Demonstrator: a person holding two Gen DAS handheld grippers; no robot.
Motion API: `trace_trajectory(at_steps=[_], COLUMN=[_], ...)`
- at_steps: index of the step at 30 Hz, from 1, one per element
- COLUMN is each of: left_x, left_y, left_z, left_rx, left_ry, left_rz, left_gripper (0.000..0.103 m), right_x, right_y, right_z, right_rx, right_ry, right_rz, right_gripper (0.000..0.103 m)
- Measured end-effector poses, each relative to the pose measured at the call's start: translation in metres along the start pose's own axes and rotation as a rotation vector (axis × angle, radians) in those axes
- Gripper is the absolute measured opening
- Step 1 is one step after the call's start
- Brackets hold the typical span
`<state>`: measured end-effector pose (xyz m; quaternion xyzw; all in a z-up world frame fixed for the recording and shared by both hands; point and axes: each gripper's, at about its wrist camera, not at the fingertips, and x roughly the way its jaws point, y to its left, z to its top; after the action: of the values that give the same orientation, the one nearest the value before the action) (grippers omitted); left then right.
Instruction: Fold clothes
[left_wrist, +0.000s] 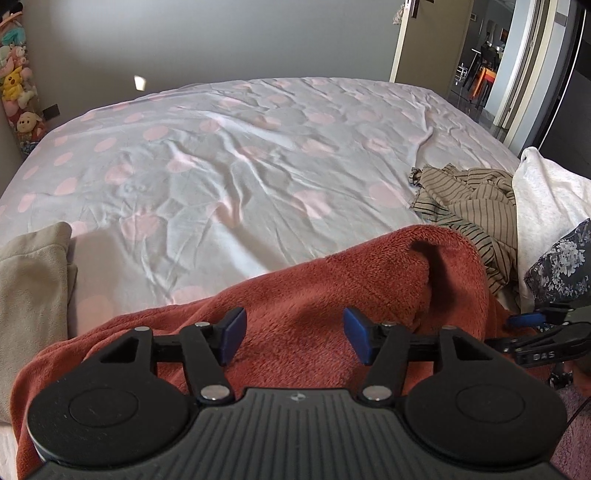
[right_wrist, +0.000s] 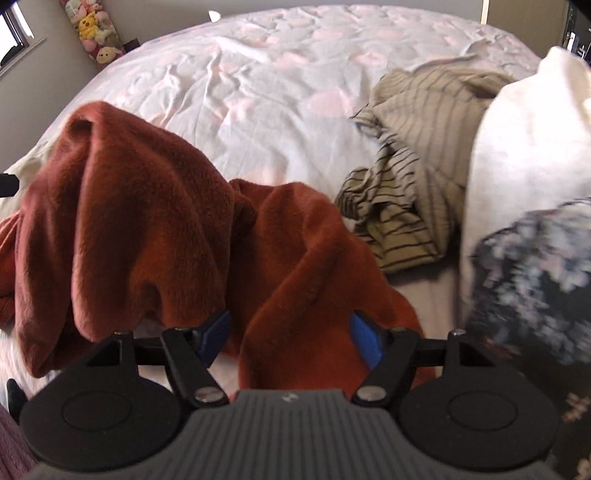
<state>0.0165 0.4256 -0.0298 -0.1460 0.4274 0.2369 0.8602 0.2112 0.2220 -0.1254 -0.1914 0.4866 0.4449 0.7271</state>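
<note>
A rust-red fleece garment lies crumpled at the near edge of the bed. My left gripper hangs open just above it, blue pads well apart and pressing on nothing. In the right wrist view the same fleece rises in two humps. My right gripper is open with one fold of the fleece standing between its fingers, a gap showing beside the left pad.
To the right of the fleece lie a beige striped garment, a white garment and a dark floral one. A beige garment sits at the near left. Plush toys hang at the far left wall; a doorway is far right.
</note>
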Motion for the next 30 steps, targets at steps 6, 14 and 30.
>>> trace_trajectory(at_steps=[6,14,30], left_x=[0.027,0.049,0.001], left_y=[-0.021,-0.006,0.102], left_z=[0.002,0.004,0.017], left_rx=[0.066,-0.013,-0.140], left_ry=[0.038,0.092,-0.003], left_rz=[-0.002,-0.051,0.108], left_gripper=[0.062,0.011,0.003], right_x=[0.026,-0.020,-0.139], right_y=[0.001,0.007,0.106], right_z=[0.002,0.024,0.224], right_rx=[-0.006,-0.121,-0.287], right_ry=[0.042,-0.083,-0.678], right_rz=[-0.018,-0.071,-0.294], right_gripper=[0.047,0.011,0.010])
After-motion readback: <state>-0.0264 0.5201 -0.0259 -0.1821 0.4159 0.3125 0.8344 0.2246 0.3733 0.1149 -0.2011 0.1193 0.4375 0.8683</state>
